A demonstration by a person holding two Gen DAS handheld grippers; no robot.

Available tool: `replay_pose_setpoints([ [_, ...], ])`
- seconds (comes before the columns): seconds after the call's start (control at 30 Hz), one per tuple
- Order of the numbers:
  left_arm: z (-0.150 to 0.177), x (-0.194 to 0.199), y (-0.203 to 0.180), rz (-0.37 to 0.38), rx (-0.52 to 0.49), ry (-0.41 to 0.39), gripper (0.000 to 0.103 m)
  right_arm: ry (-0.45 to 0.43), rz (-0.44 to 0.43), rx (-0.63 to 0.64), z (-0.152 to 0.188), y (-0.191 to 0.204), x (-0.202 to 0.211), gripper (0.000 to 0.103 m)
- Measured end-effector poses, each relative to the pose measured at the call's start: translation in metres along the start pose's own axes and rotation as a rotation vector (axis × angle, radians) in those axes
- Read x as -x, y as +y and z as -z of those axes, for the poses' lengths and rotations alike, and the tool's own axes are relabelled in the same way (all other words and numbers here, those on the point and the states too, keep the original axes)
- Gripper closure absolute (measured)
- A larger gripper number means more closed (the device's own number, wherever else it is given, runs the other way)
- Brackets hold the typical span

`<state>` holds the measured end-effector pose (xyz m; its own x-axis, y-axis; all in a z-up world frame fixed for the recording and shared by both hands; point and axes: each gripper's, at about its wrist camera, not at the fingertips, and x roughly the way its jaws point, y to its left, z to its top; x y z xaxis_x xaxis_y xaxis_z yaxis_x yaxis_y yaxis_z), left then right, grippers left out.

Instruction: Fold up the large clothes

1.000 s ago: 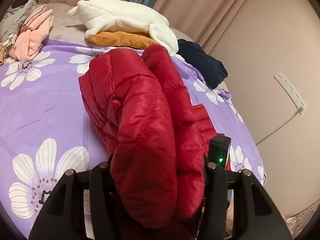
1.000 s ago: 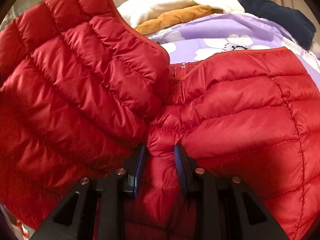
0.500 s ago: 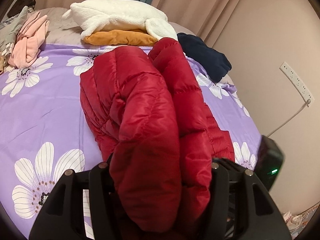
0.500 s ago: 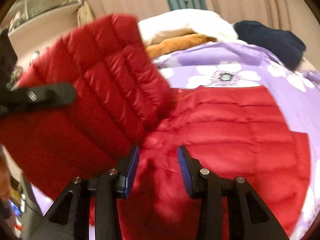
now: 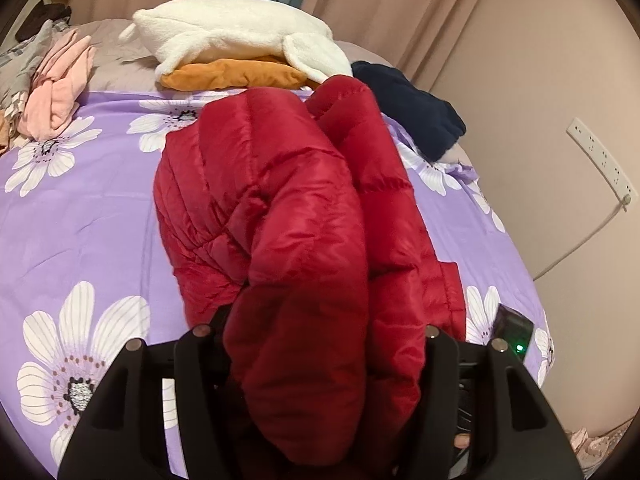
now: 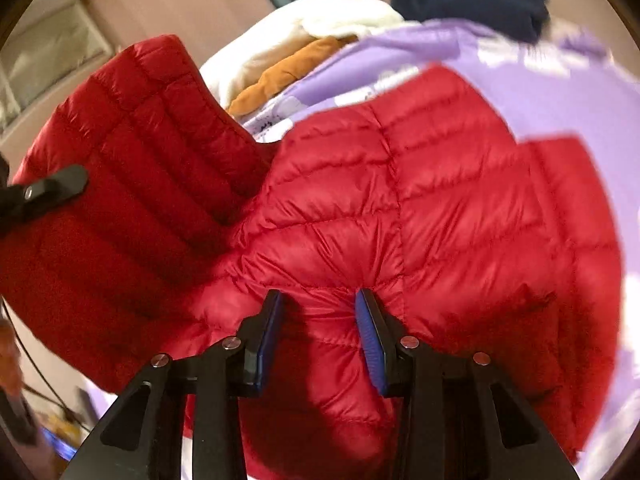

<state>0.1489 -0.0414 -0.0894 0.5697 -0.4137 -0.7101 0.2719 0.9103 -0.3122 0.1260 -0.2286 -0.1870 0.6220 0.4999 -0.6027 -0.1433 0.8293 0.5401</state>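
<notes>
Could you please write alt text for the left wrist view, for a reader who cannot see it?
A bulky red puffer jacket fills the left hand-held gripper, bunched between its black fingers, above a purple bedspread with white flowers. Behind lie folded white, orange and navy garments; a power strip hangs on the wall.

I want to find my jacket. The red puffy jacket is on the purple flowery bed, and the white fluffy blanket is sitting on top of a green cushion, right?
Almost. In the left wrist view, the white fluffy blanket sits on an orange cushion, not a green one. The red puffy jacket is on the purple flowery bed, as you said.
</notes>
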Motion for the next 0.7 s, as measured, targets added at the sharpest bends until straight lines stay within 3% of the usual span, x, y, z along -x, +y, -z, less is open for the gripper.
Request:
replay_pose_setpoints([
  [0.37, 0.011, -0.051, -0.054, -0.004, -0.099, 0.074, 0.041, -0.024, -0.03, 0.007, 0.005, -0.002, -0.001, 0.063],
  [0.47, 0.015, -0.068, -0.062, -0.011, -0.132, 0.105, 0.032, -0.031, -0.047, 0.013, 0.006, -0.006, 0.005, 0.063],
  [0.6, 0.017, -0.073, -0.063, 0.021, -0.144, 0.121, 0.029, -0.018, -0.044, 0.06, 0.001, -0.012, 0.025, 0.063],
  [0.7, 0.015, -0.071, -0.058, 0.099, -0.14, 0.142, 0.024, -0.03, -0.003, 0.112, 0.004, -0.022, 0.05, 0.063],
])
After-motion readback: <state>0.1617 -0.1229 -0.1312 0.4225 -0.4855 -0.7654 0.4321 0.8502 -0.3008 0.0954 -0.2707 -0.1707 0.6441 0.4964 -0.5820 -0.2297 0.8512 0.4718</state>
